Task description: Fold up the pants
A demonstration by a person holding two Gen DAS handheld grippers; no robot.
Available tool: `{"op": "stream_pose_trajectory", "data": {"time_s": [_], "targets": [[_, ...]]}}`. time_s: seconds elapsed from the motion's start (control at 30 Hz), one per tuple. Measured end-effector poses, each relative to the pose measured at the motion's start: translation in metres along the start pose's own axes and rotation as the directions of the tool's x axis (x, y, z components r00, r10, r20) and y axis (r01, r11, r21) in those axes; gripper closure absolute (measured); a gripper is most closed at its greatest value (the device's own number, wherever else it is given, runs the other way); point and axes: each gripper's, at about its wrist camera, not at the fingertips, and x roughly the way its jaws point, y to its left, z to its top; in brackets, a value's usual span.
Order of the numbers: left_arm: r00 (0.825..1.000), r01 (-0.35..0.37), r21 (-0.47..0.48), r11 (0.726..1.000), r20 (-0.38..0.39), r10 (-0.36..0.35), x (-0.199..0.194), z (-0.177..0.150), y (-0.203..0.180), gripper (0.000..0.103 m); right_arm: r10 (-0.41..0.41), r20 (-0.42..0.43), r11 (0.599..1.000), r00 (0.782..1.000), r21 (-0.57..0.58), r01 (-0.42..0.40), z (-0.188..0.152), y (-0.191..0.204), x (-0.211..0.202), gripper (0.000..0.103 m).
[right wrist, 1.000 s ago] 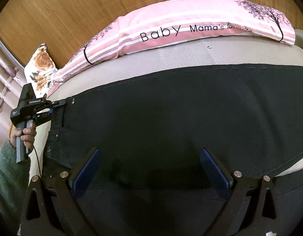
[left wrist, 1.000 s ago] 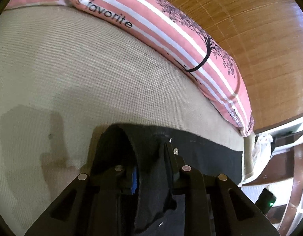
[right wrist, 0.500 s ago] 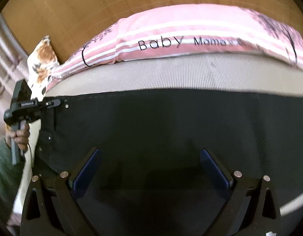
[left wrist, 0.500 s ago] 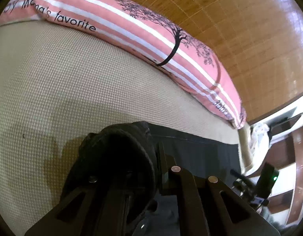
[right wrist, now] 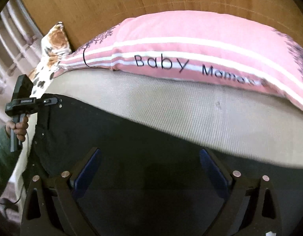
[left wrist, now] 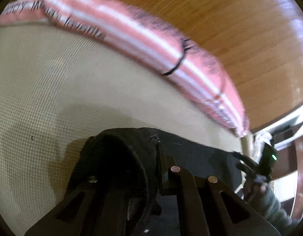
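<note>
Pants (right wrist: 131, 137) — black, spread flat on the beige mattress (right wrist: 190, 114), below the pink pillow (right wrist: 190, 45). Left gripper (left wrist: 157, 157) is clamped on a bunched waistband corner, cloth humped over its fingers. Right gripper (right wrist: 150, 167) hovers over mid-fabric, jaws wide, nothing between the blue pads (right wrist: 88, 169).

Handling, judged: soft, limp cloth of moderate weight — it will sag and drape, not slip. Best held at stiff seams: waistband, hems.

Hard to make out: left view is motion-blurred; the grip point itself is buried in dark cloth. Legs and hems run out of frame. Fold lines are lost in the black.
</note>
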Motion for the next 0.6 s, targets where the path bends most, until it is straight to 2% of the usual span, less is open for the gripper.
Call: {"op": "stream_pose_trajectory", "data": {"time_s": [0.1,0.2,0.27,0.4,0.47,0.6], "targets": [[0.993,0.088,0.057,0.994,0.077,-0.093,-0.021,-0.009,-0.014,0.097,0.077,-0.046,0.996,0.996,-0.036,-0.079,0.023,-0.014,0.009,0.007],[0.974,0.166,0.093,0.982,0.143,-0.179,-0.039,-0.018,-0.023,0.097,0.166,-0.107,0.983,0.980,-0.061,-0.173,0.039,-0.024,0.021,0.008],[0.958,0.224,0.100,0.969,0.159,-0.238,-0.046,-0.020,-0.025,0.097,0.229,-0.162,0.966,0.960,-0.087,-0.245,0.048,-0.025,0.030,0.010],[0.939,0.274,0.119,0.954,0.182,-0.293,-0.057,-0.021,-0.031,0.097,0.325,-0.249,0.921,0.912,-0.135,-0.365,0.061,-0.025,0.046,0.013],[0.931,0.288,0.136,0.948,0.191,-0.310,-0.061,-0.024,-0.034,0.097,0.351,-0.269,0.904,0.897,-0.151,-0.399,0.066,-0.023,0.053,0.014],[0.928,0.281,0.143,0.949,0.210,-0.307,-0.071,-0.026,-0.036,0.097,0.406,-0.351,0.861,0.844,-0.163,-0.482,0.069,-0.014,0.075,0.020]]}}
